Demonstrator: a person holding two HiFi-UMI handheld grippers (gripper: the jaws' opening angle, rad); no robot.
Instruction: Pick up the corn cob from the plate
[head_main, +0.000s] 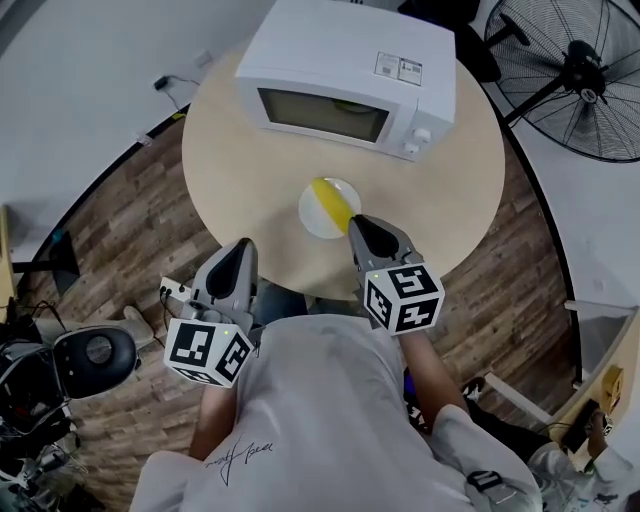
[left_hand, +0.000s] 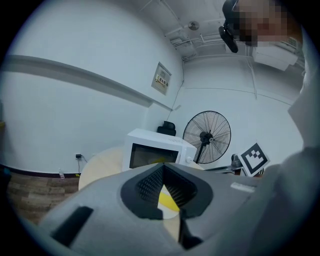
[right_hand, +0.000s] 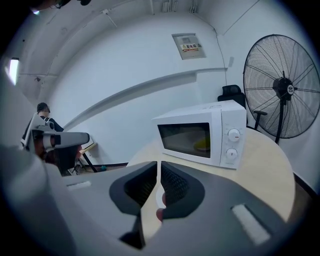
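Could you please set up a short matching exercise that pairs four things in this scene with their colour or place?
Things:
1. corn cob
2. plate
3. microwave
4. fan

Descriptions:
A. black, standing off the table
B. yellow, lying on the plate
C. white box at the table's far side
D. white and round, near the table's near edge

Pairs: 1-B, 2-D, 3-C, 4-A
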